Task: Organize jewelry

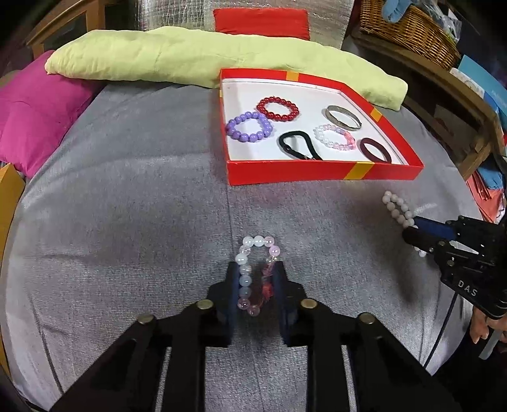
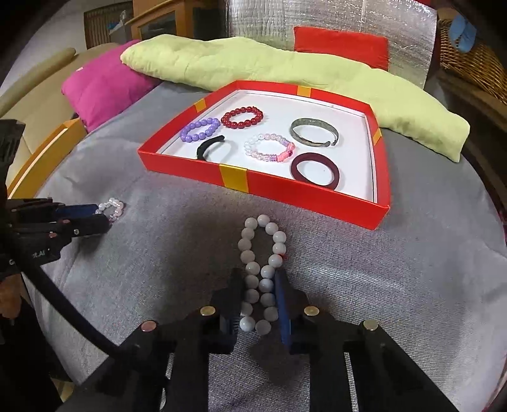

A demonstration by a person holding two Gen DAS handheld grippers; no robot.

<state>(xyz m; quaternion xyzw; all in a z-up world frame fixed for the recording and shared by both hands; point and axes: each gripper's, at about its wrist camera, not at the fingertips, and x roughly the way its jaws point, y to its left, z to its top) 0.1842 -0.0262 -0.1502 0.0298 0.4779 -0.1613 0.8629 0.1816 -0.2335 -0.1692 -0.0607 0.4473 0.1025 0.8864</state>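
Note:
On the grey cloth lies a clear-and-pink bead bracelet (image 1: 258, 242) (image 2: 114, 205), squeezed into a narrow oval between the pads of my left gripper (image 1: 256, 269) (image 2: 103, 215), which is shut on it. To its right, my right gripper (image 2: 259, 275) (image 1: 408, 229) is shut on a white bead bracelet (image 2: 247, 234) (image 1: 394, 206), pinching its near end flat. Behind both stands a red box (image 1: 285, 172) (image 2: 301, 199) holding a purple bracelet (image 1: 249, 126), a red bracelet (image 1: 278, 108), a silver bangle (image 1: 343, 117), a black hair tie (image 1: 298, 145), a pink-white bracelet (image 1: 336, 137) and a maroon band (image 1: 377, 150).
A long pale-green cushion (image 1: 177, 60) lies behind the box, with a magenta pillow (image 1: 35, 107) at the left and a red pillow (image 1: 261, 19) further back. A wicker basket (image 1: 412, 31) sits on a wooden shelf at the right. A hand (image 1: 483, 326) holds the right gripper.

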